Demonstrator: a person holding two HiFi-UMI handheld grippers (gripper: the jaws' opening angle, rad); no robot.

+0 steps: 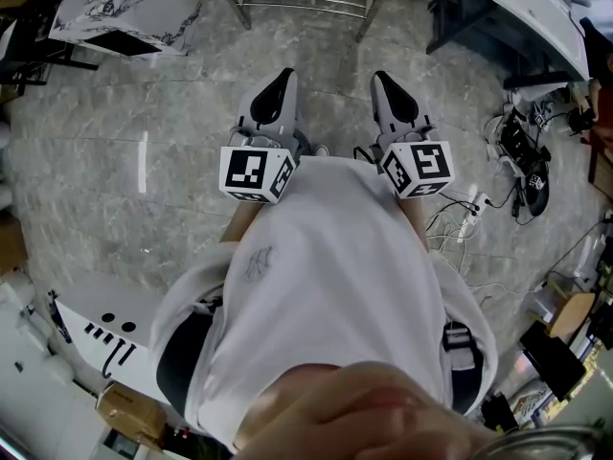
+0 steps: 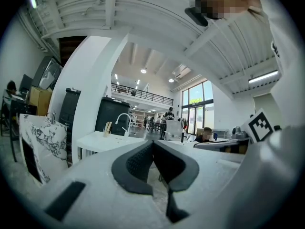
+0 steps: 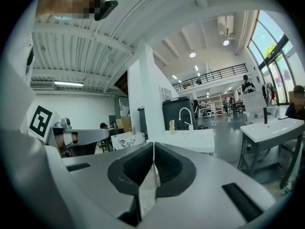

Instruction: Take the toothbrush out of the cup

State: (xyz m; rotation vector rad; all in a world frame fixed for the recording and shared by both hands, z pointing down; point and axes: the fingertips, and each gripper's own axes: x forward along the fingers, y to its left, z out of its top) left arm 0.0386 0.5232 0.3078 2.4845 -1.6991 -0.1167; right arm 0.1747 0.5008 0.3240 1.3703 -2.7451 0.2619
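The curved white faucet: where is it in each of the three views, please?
Head view: not in it.
Left gripper view: the faucet stands left of centre, on the white counter.
Right gripper view: slightly right of centre, on that counter.
Shared landmark: the black cabinet right behind it, in both gripper views.

I can read no word, number or brand anywhere. The white cube on my left claw bears only black square marker patterns, and so does the white cube on my right claw. These are codes, not letters. The faint grey print on my white shirt is too pale to read. The green sign in the far window is too small.
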